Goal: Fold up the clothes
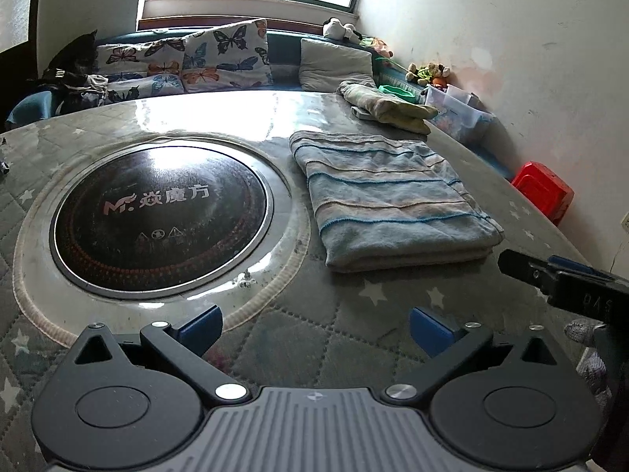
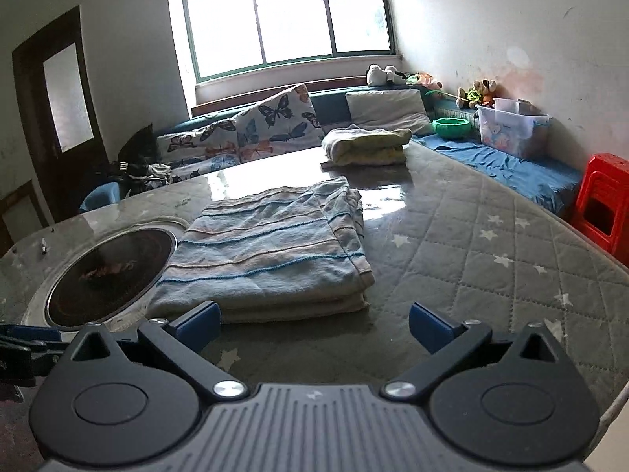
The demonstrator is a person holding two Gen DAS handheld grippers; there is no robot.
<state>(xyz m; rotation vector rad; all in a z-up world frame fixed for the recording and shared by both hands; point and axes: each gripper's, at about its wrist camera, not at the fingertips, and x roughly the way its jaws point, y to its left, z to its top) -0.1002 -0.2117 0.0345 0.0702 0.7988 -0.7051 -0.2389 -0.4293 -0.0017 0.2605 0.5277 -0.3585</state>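
While both devices hover above the quilted worktop (image 1: 306, 338), neither carries any fabric. The left gripper (image 1: 314, 328) has its blue fingers spread wide apart, with only the star-patterned cover visible between them. The right gripper (image 2: 312, 324) is likewise spread wide, nothing between its pads.

The striped towel (image 1: 389, 200) lies folded into a flat, layered rectangle on the worktop. In the left wrist view it sits ahead of the left gripper and to the right of it, apart from the fingers. In the right wrist view the same striped towel (image 2: 271, 251) lies directly ahead of the right gripper; its near folded edge is just beyond the left blue finger (image 2: 198, 324), and contact cannot be confirmed.

The round induction cooktop (image 1: 161, 212) is set into the worktop ahead and to the left of the left gripper, just beside the towel's left edge. A second folded cloth, yellow-green (image 2: 367, 145), rests at the far end of the worktop, well beyond the striped towel.

The right gripper's dark body (image 1: 566, 279) enters the left wrist view from the right edge, near the towel's near right corner. A red stool (image 2: 605, 200) stands off the worktop to the far right.
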